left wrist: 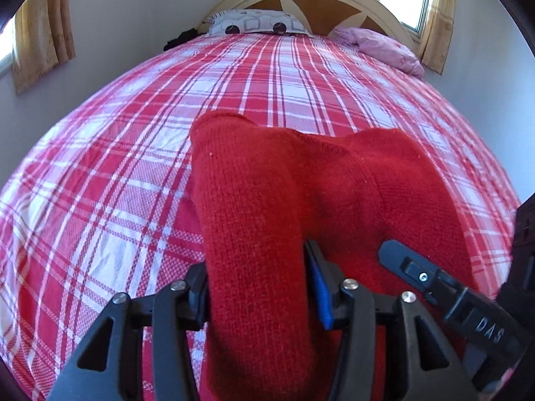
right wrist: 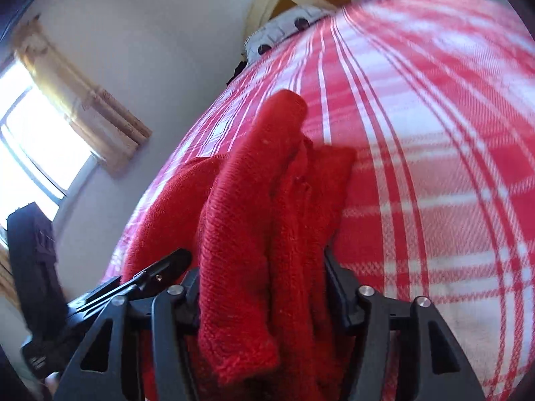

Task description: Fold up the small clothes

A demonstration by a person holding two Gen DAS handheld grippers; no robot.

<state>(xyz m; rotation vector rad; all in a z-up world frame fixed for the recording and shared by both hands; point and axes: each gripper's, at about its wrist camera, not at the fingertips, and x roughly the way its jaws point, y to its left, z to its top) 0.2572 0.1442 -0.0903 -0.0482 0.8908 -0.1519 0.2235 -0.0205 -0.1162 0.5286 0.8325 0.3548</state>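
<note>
Bunching between both jaws, red knit garment (left wrist: pixel 257 200)

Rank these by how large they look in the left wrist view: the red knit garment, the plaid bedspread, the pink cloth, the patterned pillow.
1. plaid bedspread
2. red knit garment, though enlarged by nearness to the camera
3. and 4. pink cloth and patterned pillow: both far away and look alike in size, so unranked.
</note>
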